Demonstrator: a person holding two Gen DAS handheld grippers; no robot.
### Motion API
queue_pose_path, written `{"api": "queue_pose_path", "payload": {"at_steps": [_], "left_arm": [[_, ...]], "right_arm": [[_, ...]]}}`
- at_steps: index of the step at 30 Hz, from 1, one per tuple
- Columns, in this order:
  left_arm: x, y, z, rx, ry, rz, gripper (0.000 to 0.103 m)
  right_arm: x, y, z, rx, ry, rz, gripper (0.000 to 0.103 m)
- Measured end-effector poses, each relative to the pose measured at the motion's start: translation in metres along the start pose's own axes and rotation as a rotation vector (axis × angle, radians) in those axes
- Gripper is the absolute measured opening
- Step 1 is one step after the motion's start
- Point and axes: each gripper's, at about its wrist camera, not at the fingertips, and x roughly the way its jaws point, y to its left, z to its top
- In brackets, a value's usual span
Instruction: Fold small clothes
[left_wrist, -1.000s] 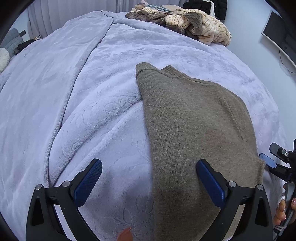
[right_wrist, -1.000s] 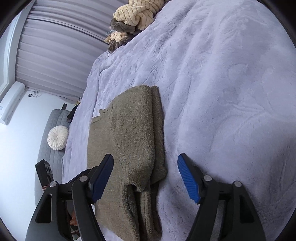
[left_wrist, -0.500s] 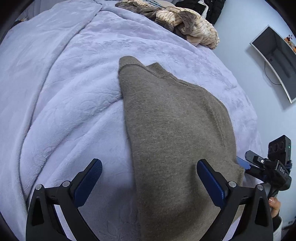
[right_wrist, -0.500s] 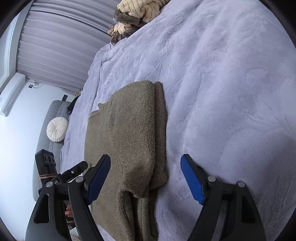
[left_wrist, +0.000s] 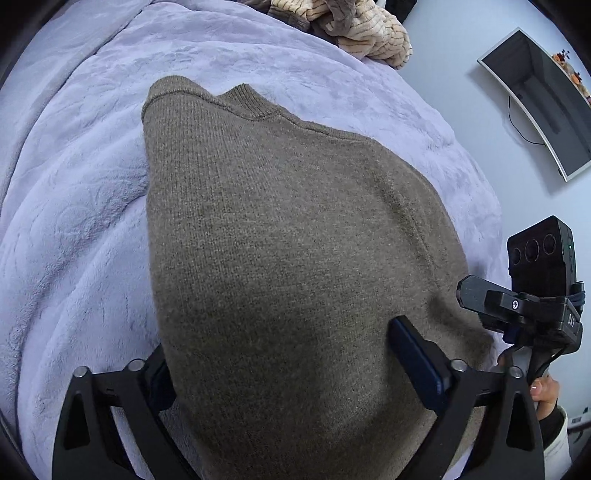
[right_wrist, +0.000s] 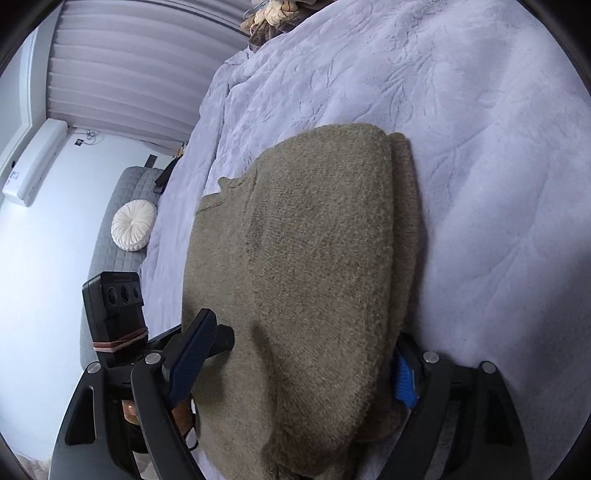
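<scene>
An olive-brown knit sweater (left_wrist: 288, 229) lies folded lengthwise on the lavender bedspread (left_wrist: 74, 221), collar pointing away. My left gripper (left_wrist: 288, 369) straddles its near end with jaws closing. The left finger is tucked at the sweater's left edge, and the right finger (left_wrist: 417, 362) rests on top of the knit. My right gripper (right_wrist: 295, 365) straddles the sweater (right_wrist: 314, 258) at its near right side, jaws also closing. Its right finger (right_wrist: 404, 376) is half hidden beside the folded edge. Neither pair of pads visibly pinches cloth. Each view shows the other gripper at its edge.
A pile of striped beige and brown clothes (left_wrist: 354, 29) sits at the far end of the bed. A dark screen (left_wrist: 543, 99) hangs on the wall to the right. A grey sofa with a round white cushion (right_wrist: 133, 225) stands beyond the bed's left side.
Both grippers have dropped and tipped down onto the sweater's near end. The sweater now fills the space between the fingers, and both pairs of jaws stand narrower.
</scene>
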Motion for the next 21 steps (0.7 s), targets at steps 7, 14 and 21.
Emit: {"api": "queue_pose_path", "payload": {"at_steps": [7, 14, 21], "left_arm": [[-0.031, -0.002, -0.003, 0.009, -0.053, -0.015, 0.052], [-0.086, -0.015, -0.018, 0.037, -0.096, -0.021, 0.052], [-0.143, -0.007, -0.059, 0.022, -0.114, -0.02, 0.052]], "right_arm": [[-0.017, 0.002, -0.015, 0.091, -0.052, 0.141, 0.032], [-0.038, 0.048, -0.035, 0.067, -0.067, 0.222, 0.032], [-0.054, 0.088, -0.081, 0.065, -0.043, 0.274, 0.032]]}}
